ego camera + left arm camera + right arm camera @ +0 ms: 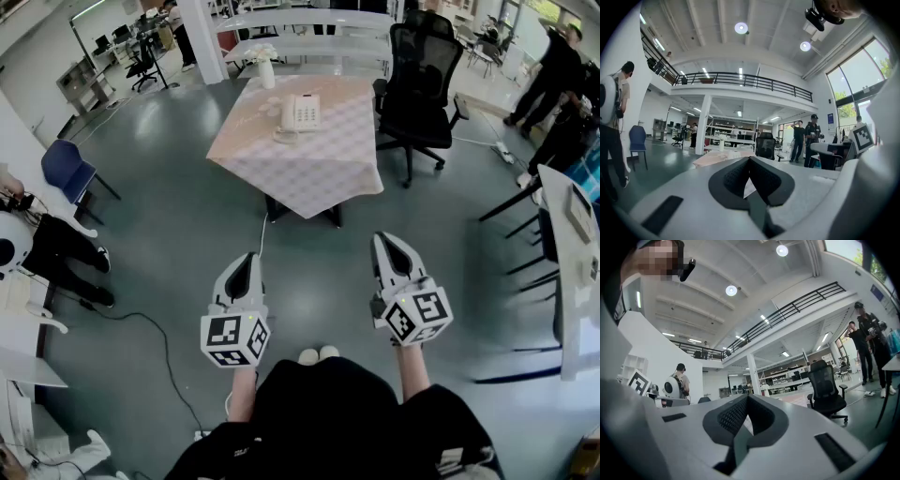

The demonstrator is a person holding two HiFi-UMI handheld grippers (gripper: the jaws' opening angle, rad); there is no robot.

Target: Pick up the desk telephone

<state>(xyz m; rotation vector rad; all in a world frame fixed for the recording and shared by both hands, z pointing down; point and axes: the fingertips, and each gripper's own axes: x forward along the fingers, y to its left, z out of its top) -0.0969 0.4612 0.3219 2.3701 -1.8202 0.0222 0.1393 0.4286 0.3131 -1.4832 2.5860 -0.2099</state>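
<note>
A white desk telephone lies on a table with a pink checked cloth, far ahead of me in the head view. My left gripper and my right gripper are held level over the floor, well short of the table, both shut with nothing between the jaws. In the left gripper view the clothed table shows small in the distance beyond the shut left gripper; the phone is too small to make out there. In the right gripper view the right gripper is also shut and empty.
A black office chair stands at the table's right. A white vase sits on its far edge. A blue chair and a seated person's legs are at left. Cables run over the floor. A desk lies at right. People stand far right.
</note>
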